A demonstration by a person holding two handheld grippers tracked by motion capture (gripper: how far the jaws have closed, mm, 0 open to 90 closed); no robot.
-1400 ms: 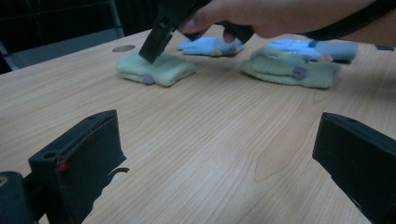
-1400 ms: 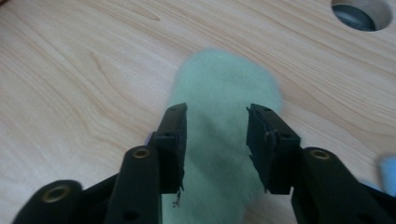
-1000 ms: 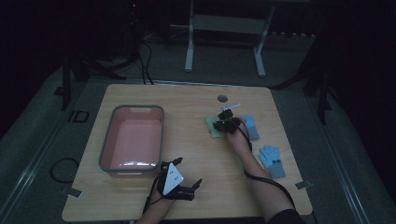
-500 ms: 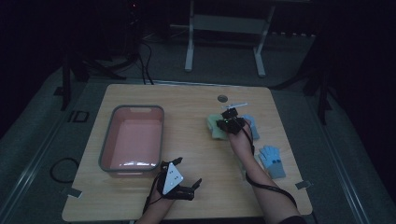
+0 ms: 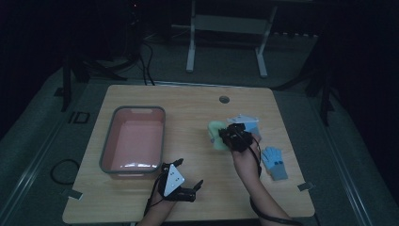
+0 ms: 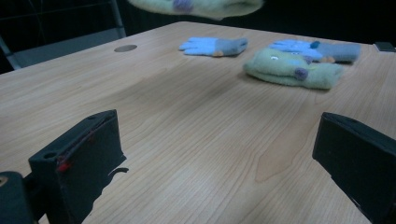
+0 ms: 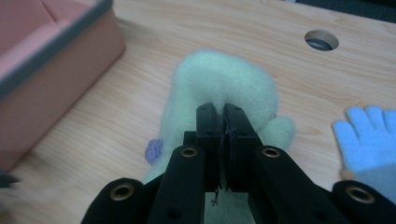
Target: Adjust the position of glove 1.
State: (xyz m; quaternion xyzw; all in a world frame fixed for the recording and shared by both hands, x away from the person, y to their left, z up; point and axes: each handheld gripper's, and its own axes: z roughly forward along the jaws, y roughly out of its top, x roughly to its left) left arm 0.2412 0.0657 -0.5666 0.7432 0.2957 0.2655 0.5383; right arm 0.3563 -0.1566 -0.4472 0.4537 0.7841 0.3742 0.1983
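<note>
Dim lab-style recording room

A bare wooden table point(image 5: 188, 108) with a cable hole point(image 5: 224, 99) stood on grey floor mats point(image 5: 42, 141); beyond the fingers point(image 7: 208, 122), metal stand legs point(image 5: 190, 47), loose cables point(image 5: 146, 61) and taped markers point(image 5: 71, 193) were visible.

— What can't you make out here?

— In the right gripper view the pink tub point(image 7: 44, 60) runs off the left edge, and the blue glove point(image 7: 371, 140) is cut by the right edge.

— And the green mitten point(image 7: 224, 88)?

— Its near part sits behind the black jaws. In the left gripper view a green mitten at the far edge point(image 6: 196, 7) is cropped and blurred.
</note>
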